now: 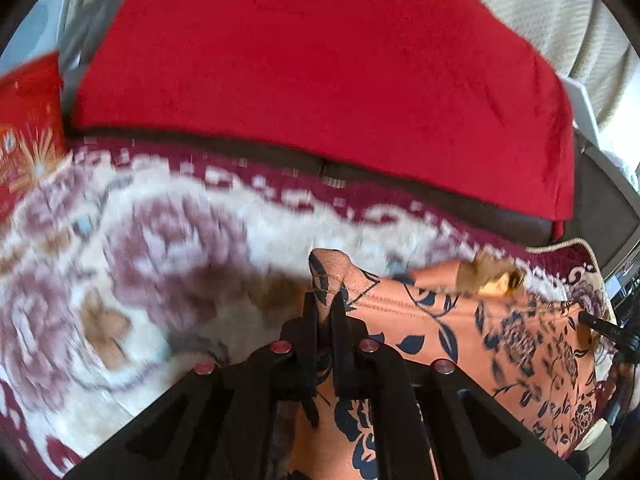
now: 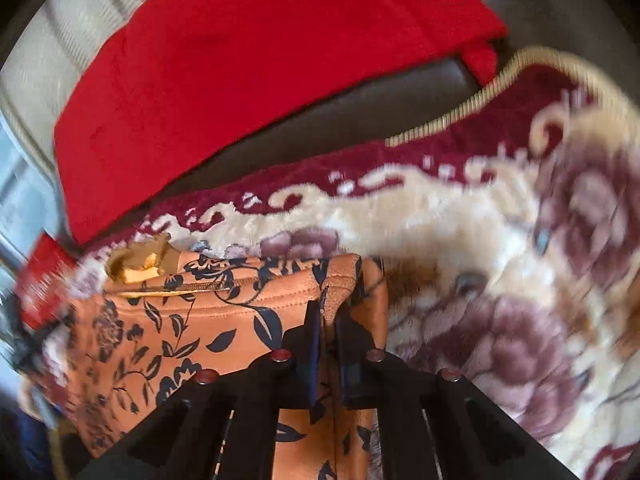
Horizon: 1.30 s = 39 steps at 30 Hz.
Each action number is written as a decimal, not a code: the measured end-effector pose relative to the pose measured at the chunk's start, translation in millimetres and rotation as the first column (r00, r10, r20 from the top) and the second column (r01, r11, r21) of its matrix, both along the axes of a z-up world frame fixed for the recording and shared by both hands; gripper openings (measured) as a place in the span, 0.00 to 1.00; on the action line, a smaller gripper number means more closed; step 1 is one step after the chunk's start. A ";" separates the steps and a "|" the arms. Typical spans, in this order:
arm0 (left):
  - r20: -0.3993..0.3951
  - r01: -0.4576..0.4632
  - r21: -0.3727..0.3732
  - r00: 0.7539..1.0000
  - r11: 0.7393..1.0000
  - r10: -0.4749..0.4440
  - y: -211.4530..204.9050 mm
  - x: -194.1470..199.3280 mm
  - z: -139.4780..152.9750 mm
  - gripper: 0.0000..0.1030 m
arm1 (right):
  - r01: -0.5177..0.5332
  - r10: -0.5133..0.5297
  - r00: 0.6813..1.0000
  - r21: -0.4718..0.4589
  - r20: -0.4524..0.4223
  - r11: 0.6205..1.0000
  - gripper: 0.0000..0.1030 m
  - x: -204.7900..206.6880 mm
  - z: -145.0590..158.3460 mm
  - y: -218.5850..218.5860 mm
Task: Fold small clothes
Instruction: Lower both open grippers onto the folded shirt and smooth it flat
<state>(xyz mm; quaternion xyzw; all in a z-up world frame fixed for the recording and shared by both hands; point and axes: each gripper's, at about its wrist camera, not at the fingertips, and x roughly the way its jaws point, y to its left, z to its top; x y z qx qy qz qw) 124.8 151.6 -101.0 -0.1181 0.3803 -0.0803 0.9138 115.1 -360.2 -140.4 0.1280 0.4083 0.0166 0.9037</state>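
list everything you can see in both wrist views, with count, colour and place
floral garment: 1, orange with dark blue flowers, on the blanket, one top corner in each claw
plush blanket: 1, cream with mauve roses and maroon border, under the garment
red cloth: 1, red, draped behind the blanket
red box: 1, red with gold burst, left edge of left view
curtain: 1, cream, background
left claw: 1, black, shut on garment corner
right claw: 1, black, shut on the other corner

Home: sofa [image 1: 500,216], floral blanket [image 1: 120,240]
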 end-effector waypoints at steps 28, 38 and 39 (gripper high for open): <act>-0.002 0.021 0.142 1.000 0.990 -0.021 -78.3 -103.8 -5.6 0.72 | 0.013 -0.023 1.000 0.418 0.020 0.908 0.75 -98.5 -36.3 23.6; -0.032 -0.004 0.124 0.999 0.992 0.008 -91.2 -124.7 -7.1 0.72 | 0.004 -0.045 0.994 0.376 0.100 0.927 0.73 -114.0 -22.9 25.3; -0.035 -0.007 0.126 0.999 0.992 0.012 -90.8 -126.3 -6.2 0.72 | 0.052 -0.077 0.995 0.370 0.055 0.928 0.70 -111.8 -35.3 18.3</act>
